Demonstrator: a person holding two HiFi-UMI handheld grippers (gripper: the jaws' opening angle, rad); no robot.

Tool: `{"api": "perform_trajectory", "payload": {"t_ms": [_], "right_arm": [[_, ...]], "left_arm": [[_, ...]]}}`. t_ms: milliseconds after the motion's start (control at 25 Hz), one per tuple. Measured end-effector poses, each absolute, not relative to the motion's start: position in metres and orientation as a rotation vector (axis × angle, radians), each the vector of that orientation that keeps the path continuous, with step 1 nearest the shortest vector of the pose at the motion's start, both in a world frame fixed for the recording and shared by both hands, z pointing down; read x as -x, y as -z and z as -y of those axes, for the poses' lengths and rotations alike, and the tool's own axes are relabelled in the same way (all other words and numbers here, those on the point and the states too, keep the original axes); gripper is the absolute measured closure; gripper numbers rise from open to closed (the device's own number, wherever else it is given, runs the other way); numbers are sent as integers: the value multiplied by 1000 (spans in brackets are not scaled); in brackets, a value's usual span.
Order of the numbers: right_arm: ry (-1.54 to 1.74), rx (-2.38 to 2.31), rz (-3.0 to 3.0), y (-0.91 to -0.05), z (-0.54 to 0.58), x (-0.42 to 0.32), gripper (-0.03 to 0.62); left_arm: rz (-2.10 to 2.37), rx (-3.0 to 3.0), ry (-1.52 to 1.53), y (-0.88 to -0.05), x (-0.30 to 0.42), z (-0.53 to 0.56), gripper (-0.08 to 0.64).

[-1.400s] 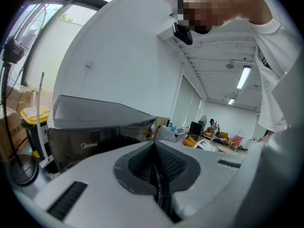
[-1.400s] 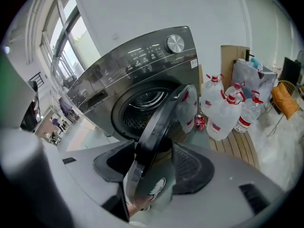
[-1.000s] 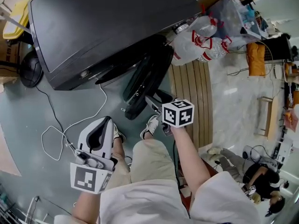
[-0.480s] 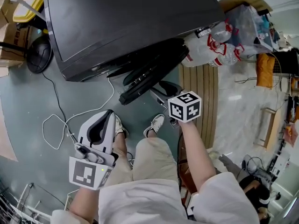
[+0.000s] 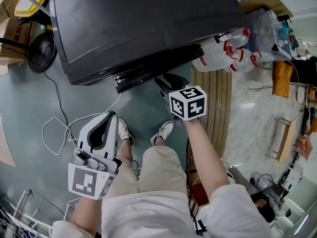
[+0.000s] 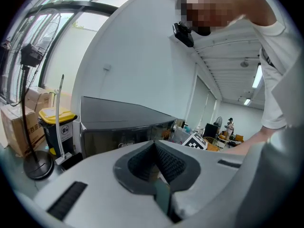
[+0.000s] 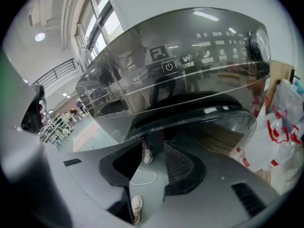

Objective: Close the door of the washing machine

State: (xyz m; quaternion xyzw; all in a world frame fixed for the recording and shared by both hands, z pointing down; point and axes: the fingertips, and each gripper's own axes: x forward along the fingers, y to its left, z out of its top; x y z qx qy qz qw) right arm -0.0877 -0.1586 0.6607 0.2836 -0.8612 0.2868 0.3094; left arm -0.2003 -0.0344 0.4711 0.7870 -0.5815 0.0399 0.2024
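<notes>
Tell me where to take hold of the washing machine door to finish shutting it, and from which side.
Take the door by its rounded outer rim, coming from the front of the washing machine. The door stands only slightly ajar, so little edge is left to pinch; its domed face bulges toward you, and a flat push there would probably serve better than a grip.
</notes>
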Motion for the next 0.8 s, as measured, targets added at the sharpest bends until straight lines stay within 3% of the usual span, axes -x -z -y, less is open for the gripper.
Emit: {"api": "perform_trajectory", "payload": {"t_ms": [120, 640, 720, 800], "right_arm": [[-721, -837, 2247, -663, 172, 90, 521], [-711, -921, 2283, -659, 179, 90, 531], [-712, -940, 2312, -653, 178, 88, 592], [-714, -952, 2345, -642, 176, 85, 592]], "left_arm": [[1619, -2195, -109, -475, 200, 34, 555], [1592, -2215, -133, -482, 187, 35, 555], [1586, -2223, -139, -480, 181, 36, 555], [1578, -2235, -144, -478, 175, 38, 555]]}}
